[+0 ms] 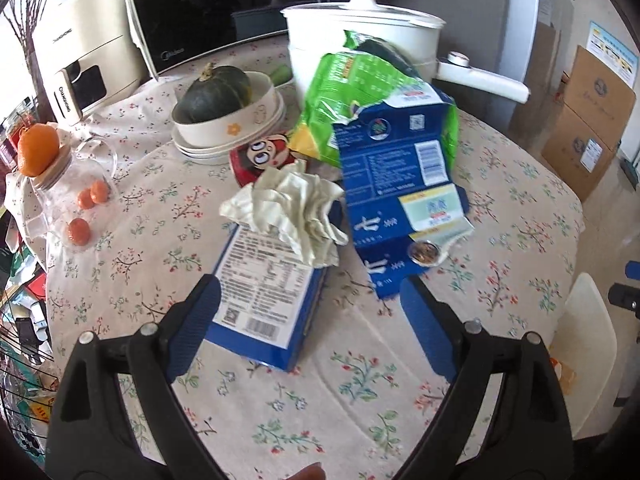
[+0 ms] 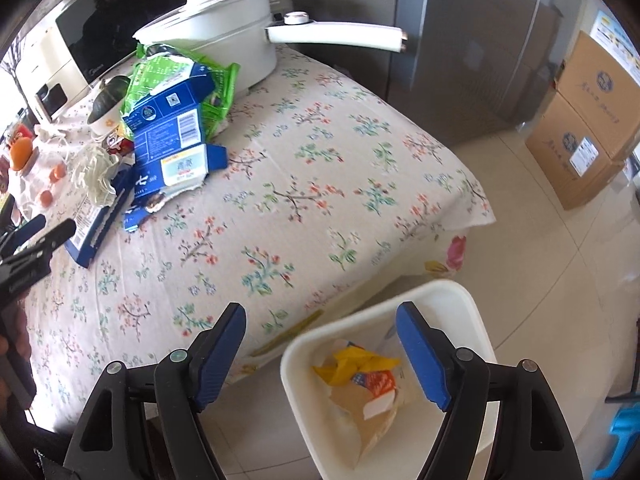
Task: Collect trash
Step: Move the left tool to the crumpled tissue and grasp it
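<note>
Left wrist view: the left gripper (image 1: 310, 292) is spread wide and grasps nothing; it hovers low over the table (image 1: 360, 400), its jaws either side of the near end of the flat blue box (image 1: 264, 300), probably to pinch it; a crumpled tissue (image 1: 296, 216) lies on the box's far end and may fall off when it lifts; just right lies a torn blue carton (image 1: 400, 184), leaning on a green bag (image 1: 352, 96); behind stand bowls with a squash (image 1: 216, 96) and a white pot (image 1: 360, 40), not trash. The right gripper (image 2: 322, 320) is released too, empty, above the white bin (image 2: 460, 300) beside the table, which already holds wrappers (image 2: 360, 376).
</note>
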{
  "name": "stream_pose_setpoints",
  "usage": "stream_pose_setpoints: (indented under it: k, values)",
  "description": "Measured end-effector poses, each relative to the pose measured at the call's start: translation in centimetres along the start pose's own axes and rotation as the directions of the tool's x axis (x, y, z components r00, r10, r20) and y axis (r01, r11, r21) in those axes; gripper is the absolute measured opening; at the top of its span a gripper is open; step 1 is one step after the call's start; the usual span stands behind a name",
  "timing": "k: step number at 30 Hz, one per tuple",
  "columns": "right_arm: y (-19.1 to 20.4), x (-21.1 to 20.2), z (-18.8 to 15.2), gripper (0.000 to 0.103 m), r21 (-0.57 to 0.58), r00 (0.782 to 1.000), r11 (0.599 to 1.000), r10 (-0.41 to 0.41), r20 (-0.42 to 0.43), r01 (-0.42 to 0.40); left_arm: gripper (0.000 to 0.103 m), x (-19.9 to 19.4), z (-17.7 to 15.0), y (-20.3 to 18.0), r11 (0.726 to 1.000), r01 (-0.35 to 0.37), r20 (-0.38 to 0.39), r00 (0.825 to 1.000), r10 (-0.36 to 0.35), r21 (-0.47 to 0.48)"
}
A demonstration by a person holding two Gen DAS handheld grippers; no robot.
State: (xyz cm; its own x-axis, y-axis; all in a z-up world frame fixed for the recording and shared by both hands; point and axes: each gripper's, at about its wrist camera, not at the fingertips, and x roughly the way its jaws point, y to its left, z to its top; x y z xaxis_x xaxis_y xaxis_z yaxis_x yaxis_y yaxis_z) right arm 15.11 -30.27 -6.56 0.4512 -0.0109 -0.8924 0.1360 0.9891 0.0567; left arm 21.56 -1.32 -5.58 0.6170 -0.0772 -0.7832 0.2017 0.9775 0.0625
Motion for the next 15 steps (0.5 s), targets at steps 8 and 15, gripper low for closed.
stream_pose_setpoints:
  k: [8,15]
  values:
    - [2.8,1.6,3.6,0.08,-0.025,1.0,0.999,-0.02,0.019,0.021,0.091,4.5,1.7,4.4,0.978,0.051,0.028,0.999,-0.047,-0.202]
    - [4.0,3.7,5.1,0.08,-0.025,1.0,0.999,-0.024,-0.01,0.024,0.084,6.6,2.7,4.4,0.965,0.097,0.066,0.994,-0.084,-0.243]
